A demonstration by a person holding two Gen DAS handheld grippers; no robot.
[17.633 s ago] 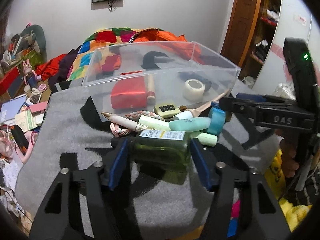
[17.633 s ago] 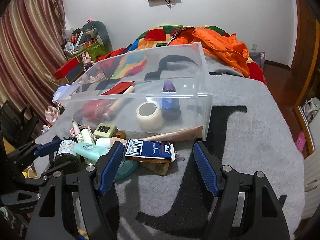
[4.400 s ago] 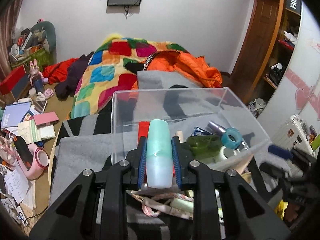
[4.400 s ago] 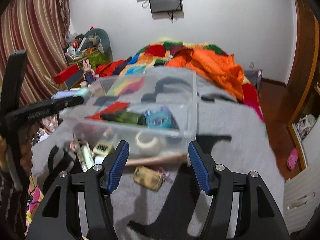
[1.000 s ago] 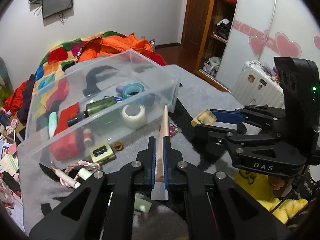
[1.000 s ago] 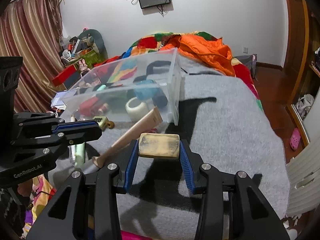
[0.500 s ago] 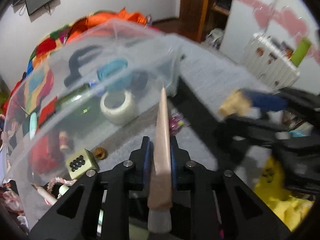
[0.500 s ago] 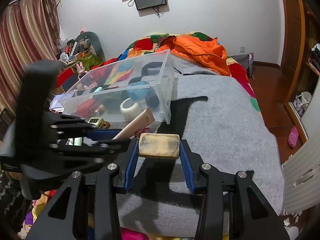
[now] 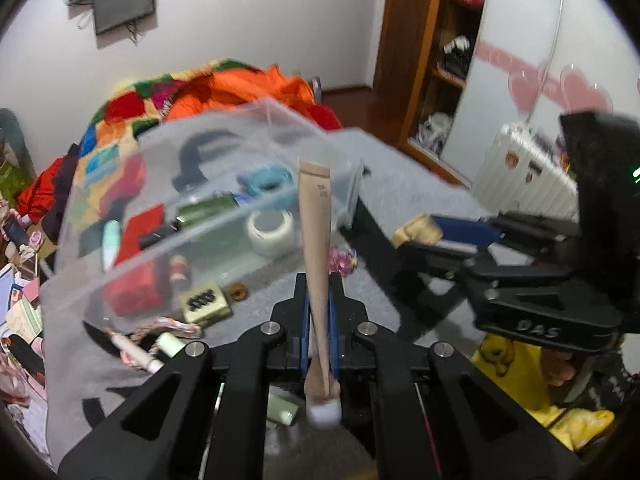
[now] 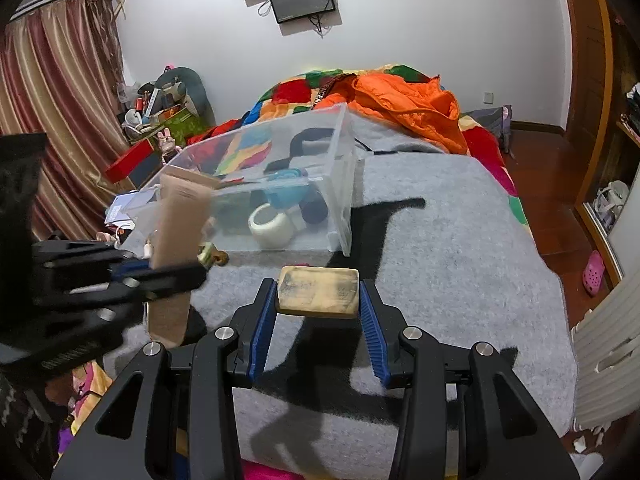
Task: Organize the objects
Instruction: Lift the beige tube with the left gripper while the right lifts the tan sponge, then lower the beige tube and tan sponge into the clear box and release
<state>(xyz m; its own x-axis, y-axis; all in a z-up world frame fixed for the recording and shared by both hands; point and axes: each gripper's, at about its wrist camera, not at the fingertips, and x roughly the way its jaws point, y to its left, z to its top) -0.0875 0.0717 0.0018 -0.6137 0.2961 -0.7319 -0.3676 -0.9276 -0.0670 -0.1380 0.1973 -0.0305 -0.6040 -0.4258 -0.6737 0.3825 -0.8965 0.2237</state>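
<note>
A long beige tube [image 9: 314, 220] with a white cap stands between the blue pads of my left gripper [image 9: 318, 292], whose jaws are closing on it; its flat end reaches toward the clear plastic bin [image 9: 160, 240]. My right gripper [image 10: 318, 286] is shut on a tan rectangular block [image 10: 320, 296], held above the grey blanket [image 10: 460, 240] in front of the bin [image 10: 340, 168]. In the right wrist view the left gripper [image 10: 160, 270] and tube [image 10: 180, 232] hang at the left. In the left wrist view the right gripper [image 9: 440, 236] and block [image 9: 416, 230] are at the right.
The bin holds a white tape roll [image 9: 270, 228], blue tape [image 9: 264, 178], a green bottle [image 9: 208, 206] and a red box [image 9: 140, 276]. A dotted green cube [image 9: 206, 302], a braided cord [image 9: 168, 326], a pen [image 9: 132, 348] and a pale tube [image 9: 282, 408] lie on the blanket.
Half a second ago the left gripper was close over the bin; it has now pulled back and up with the tube. The right gripper and block have not moved.
</note>
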